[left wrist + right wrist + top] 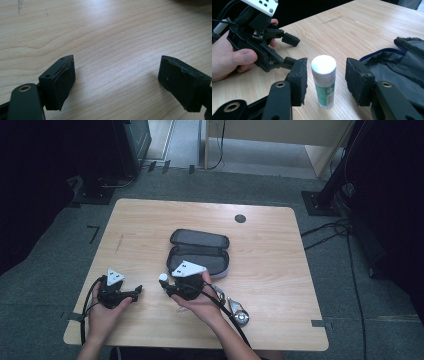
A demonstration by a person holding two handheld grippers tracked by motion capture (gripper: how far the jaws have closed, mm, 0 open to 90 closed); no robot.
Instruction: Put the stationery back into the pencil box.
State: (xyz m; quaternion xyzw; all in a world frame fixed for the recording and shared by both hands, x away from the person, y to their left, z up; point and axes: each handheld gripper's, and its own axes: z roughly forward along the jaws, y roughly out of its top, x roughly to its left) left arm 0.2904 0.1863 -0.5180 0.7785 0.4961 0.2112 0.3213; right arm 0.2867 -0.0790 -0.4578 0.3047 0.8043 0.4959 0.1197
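A glue stick (324,82) with a white cap and a green label stands upright on the wooden table (270,255). My right gripper (326,68) has a jaw on each side of it, with a small gap between each pad and the tube, so it is open. In the high view the glue stick (163,278) stands just left of the right gripper (166,288). My left gripper (138,292) rests open near the table's front left, nothing between its pads (60,82). The right gripper view shows the left gripper (291,50) held in a hand, beyond the glue stick.
An open dark pencil case (199,251) lies at mid-table, just behind and to the right of the right gripper; its grey lining (397,67) is close to the right jaw. A small silvery object (239,312) lies near the front edge. A dark round hole (240,218) marks the table's back.
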